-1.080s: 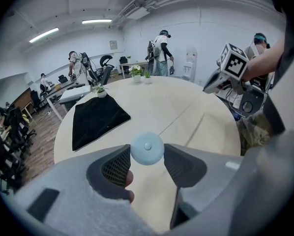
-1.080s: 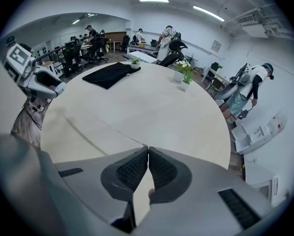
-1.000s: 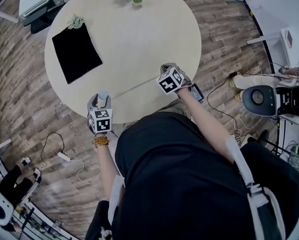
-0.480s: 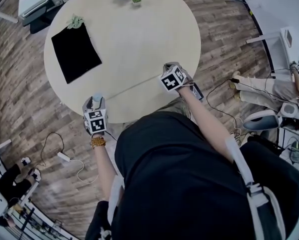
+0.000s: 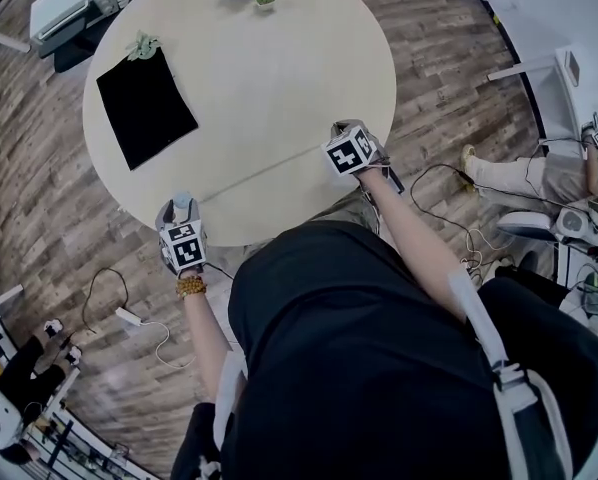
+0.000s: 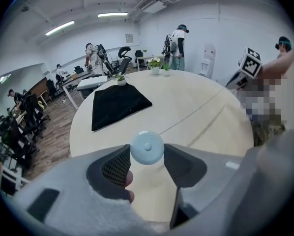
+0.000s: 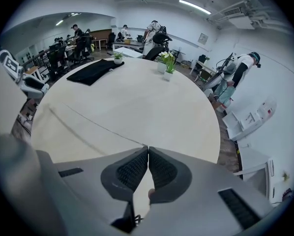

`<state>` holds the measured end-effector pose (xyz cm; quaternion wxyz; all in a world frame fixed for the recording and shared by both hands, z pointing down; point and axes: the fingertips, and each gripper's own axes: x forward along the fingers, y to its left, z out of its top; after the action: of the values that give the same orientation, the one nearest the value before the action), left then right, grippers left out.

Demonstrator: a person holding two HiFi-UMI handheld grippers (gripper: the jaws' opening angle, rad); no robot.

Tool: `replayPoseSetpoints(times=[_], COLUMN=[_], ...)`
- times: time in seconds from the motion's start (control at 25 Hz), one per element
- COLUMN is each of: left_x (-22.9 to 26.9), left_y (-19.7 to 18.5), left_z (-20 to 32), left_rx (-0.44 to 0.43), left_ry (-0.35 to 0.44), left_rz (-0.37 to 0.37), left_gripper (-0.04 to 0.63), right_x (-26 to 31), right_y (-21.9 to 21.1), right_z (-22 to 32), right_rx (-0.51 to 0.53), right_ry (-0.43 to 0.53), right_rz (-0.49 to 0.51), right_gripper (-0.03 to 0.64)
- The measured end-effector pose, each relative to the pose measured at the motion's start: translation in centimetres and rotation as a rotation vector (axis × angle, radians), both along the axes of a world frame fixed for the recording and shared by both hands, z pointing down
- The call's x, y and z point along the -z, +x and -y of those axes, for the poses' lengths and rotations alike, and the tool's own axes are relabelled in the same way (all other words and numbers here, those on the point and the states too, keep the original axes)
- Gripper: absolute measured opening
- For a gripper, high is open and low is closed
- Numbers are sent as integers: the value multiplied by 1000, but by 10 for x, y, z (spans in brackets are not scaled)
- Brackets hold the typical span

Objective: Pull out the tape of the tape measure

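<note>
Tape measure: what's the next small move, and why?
Probably draw the right gripper away from the left gripper, along the line of the tape. Its jaws are shut on the tape's end, the left gripper's jaws clamp the round tape measure case, and the thin tape runs straight between them across the round table.

- tape measure point(image 6: 147, 147): only a round pale face shows; the rest is hidden by left gripper point(image 6: 147, 155).
- tape point(image 5: 269, 169): markings too fine to read; end hidden inside right gripper point(image 7: 148, 150).
</note>
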<state>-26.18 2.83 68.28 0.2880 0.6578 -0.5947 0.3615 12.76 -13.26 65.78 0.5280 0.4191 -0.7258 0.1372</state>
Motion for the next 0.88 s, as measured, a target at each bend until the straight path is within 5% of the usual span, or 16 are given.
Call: replayPoseSetpoints(times=[0.28,0.52,0.68,0.88], left_x=[-3,-1,5,8], left_y=[-18,-21,-1,18], left_z=[8,4,18,45], left_rx=[45,96,39,-20], left_ry=[35,34,69,91], left_rz=[61,-40,-91,-110], left_gripper=[222,224,224,224], right_x=[5,3,6,15], right_y=[15,19,8,21], right_z=[12,10,12,34], right_rx=[-76,-38,102,69], right_ry=[25,-6,-65,-46], right_rz=[14,114,229,226], right_gripper=[6,8,8,8])
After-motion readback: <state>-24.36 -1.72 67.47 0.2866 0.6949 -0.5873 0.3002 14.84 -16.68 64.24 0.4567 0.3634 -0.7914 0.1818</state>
